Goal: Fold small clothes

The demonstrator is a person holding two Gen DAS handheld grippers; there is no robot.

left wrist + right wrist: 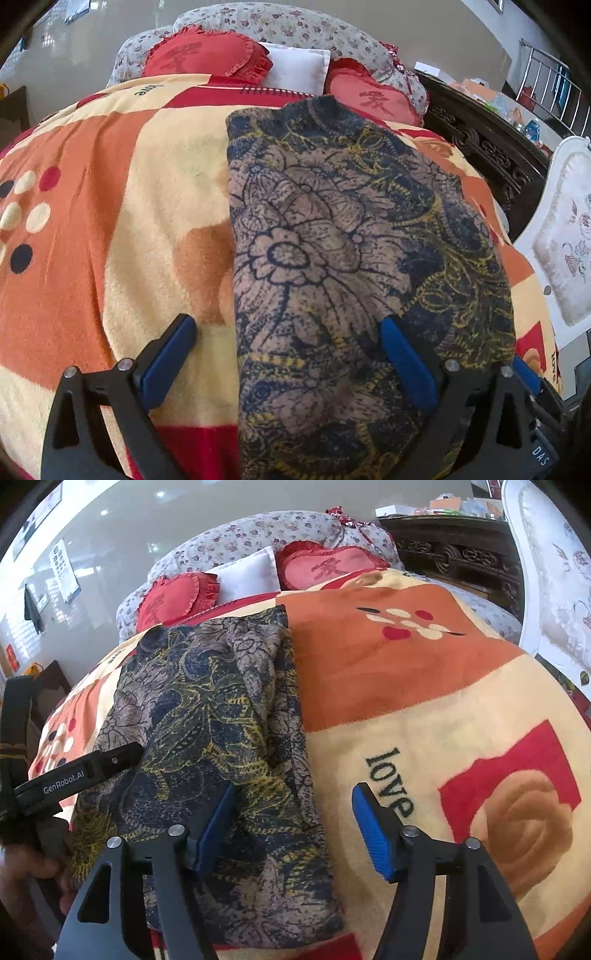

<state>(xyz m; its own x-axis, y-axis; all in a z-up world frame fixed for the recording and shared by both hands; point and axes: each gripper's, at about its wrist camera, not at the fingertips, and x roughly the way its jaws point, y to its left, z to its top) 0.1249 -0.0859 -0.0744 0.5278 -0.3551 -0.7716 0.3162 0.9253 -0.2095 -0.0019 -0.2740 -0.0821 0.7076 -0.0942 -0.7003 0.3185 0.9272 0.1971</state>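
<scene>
A dark floral garment [351,240], navy, tan and yellow, lies folded into a long strip on the orange and cream blanket [110,221]. It also shows in the right wrist view [221,720]. My left gripper [288,332] is open and empty, straddling the garment's left edge near its near end. My right gripper [295,805] is open and empty, straddling the garment's right edge. The left gripper's body [77,771] shows at the left of the right wrist view, over the garment's left side.
Red heart cushions [207,55] and a white pillow [299,70] lie at the bed's far end. A dark carved cabinet [491,144] and a white chair [565,236] stand to the right. The blanket [406,686] spreads right of the garment.
</scene>
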